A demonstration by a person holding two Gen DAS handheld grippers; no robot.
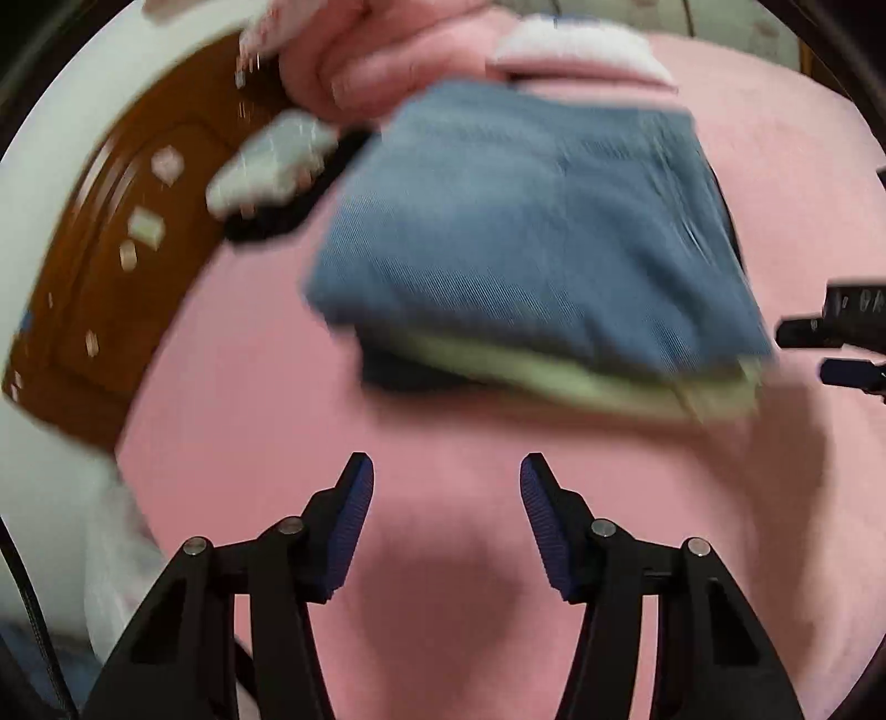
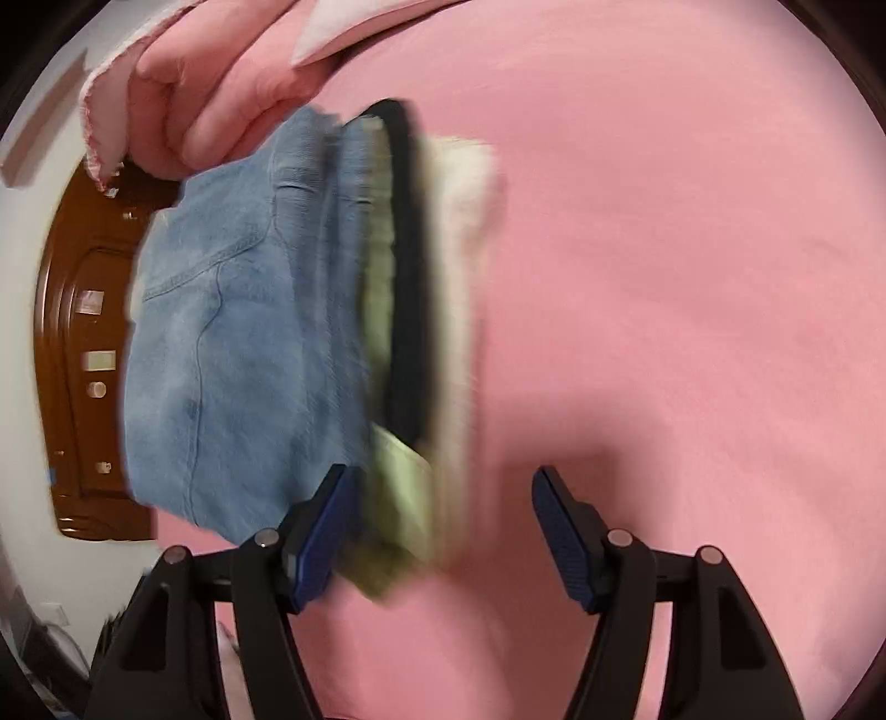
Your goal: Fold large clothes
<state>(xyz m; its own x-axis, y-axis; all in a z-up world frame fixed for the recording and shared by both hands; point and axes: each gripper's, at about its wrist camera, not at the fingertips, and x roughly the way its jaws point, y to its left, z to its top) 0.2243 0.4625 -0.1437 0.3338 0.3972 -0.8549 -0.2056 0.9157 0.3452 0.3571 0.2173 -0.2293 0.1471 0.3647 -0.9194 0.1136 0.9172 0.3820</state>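
A folded stack of clothes lies on a pink bedsheet [image 1: 443,543]. Blue jeans [image 1: 531,232] are on top, with a pale green piece [image 1: 554,376] and a dark piece under them. In the right wrist view the jeans [image 2: 232,343], a green layer [image 2: 382,310], a black layer [image 2: 410,277] and a white layer [image 2: 459,266] show edge-on. My left gripper [image 1: 446,471] is open and empty, short of the stack's near edge. My right gripper [image 2: 443,482] is open and empty, its left finger [image 2: 321,531] in front of the stack's corner. Both views are blurred.
A crumpled pink blanket [image 1: 387,50] with white lining lies behind the stack. A brown wooden door [image 1: 111,266] in a white wall stands at the left, also in the right wrist view [image 2: 83,360]. The right gripper's tips [image 1: 830,343] show at the left wrist view's right edge.
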